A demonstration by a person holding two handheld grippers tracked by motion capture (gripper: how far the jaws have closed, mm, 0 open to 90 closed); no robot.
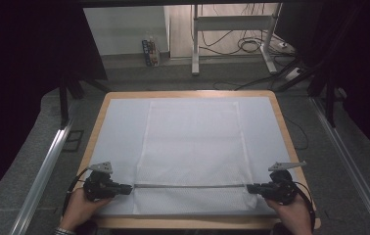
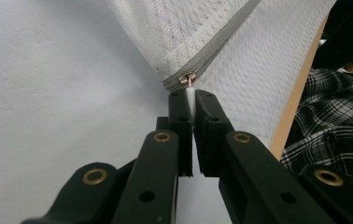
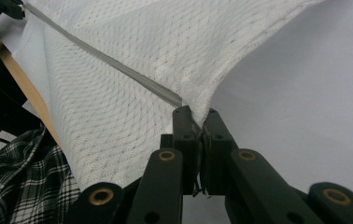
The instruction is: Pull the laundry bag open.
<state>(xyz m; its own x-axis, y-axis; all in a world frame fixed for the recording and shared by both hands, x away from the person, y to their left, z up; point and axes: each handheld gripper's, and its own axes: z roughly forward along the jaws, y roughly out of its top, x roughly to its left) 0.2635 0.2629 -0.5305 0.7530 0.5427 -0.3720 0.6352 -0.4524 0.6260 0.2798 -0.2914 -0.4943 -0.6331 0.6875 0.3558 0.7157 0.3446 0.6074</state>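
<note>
Left gripper (image 1: 130,189) in your hand pinches the zipper pull (image 2: 187,79) of the mesh laundry bag (image 1: 190,147); your right gripper (image 1: 249,187) is clamped on the zipper's (image 1: 190,185) other end, stretching it along the table's (image 1: 185,223) near edge. Light, limp mesh will likely sag and snag, so grip those ends. Beneath lies a white cover (image 1: 117,132); beyond, grey floor (image 1: 173,78), desk legs (image 1: 195,44) and cables (image 1: 249,44).

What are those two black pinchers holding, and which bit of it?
Both hold the white mesh bag. The left gripper pinches the zipper pull at one end of the grey zipper; the right gripper pinches the bag's edge at the zipper's other end.
</note>
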